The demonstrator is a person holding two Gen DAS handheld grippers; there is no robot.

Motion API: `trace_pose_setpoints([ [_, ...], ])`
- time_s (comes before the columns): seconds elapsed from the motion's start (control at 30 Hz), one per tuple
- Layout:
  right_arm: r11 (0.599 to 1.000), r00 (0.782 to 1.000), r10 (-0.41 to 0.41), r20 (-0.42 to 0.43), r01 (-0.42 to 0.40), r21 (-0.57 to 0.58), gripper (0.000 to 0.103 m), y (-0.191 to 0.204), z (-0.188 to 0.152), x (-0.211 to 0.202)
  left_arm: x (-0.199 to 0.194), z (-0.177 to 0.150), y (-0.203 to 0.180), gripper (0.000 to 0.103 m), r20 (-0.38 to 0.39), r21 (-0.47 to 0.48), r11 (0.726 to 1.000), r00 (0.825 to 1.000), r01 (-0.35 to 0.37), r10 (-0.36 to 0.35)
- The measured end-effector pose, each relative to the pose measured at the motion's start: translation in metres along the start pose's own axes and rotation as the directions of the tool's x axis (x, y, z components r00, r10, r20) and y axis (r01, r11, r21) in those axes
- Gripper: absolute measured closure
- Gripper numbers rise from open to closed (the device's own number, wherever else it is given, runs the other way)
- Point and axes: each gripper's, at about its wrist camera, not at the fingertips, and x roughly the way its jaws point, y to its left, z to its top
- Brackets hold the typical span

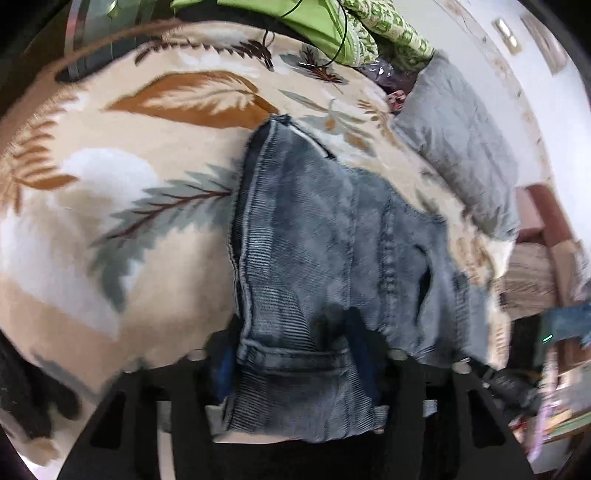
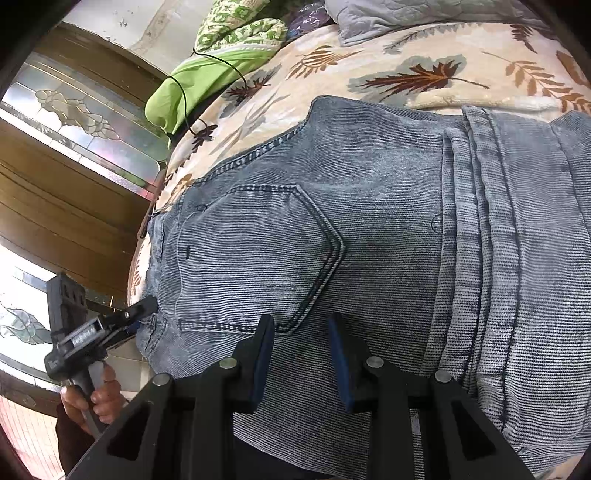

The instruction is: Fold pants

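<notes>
Faded blue jeans (image 2: 369,206) lie folded on a leaf-patterned blanket (image 2: 424,48), back pocket (image 2: 251,254) up and the leg folds stacked on the right. In the right wrist view my right gripper (image 2: 301,328) stands just below the pocket. Its blue pads (image 2: 263,354) are apart and bare, with flat denim showing in the gap. My left gripper (image 2: 144,314) meets the waistband at the left edge of the jeans, a hand (image 2: 99,398) on its handle. In the left wrist view that gripper (image 1: 295,332) has a bunch of waistband denim (image 1: 295,362) filling the gap between its fingers.
A grey pillow (image 1: 454,140) and a green cloth (image 1: 295,14) with a black cable lie at the far side of the bed. A wooden door with glass panels (image 2: 74,122) stands close beyond the bed's left edge. Boxes and clutter (image 1: 535,280) sit off the right edge.
</notes>
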Motion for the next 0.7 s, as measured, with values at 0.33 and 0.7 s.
trace_pose_setpoints([
  [0.33, 1.0, 1.0, -0.001, 0.0, 0.001, -0.003, 0.07, 0.0, 0.0, 0.0, 0.013, 0.006, 0.003, 0.067, -0.013, -0.058, 0.997, 0.999, 0.049, -0.05],
  [0.7, 0.998, 0.996, 0.063, 0.065, -0.063, 0.009, 0.07, -0.003, 0.0, -0.012, -0.012, 0.005, -0.041, 0.083, 0.108, 0.082, 0.993, 0.991, -0.089, 0.08],
])
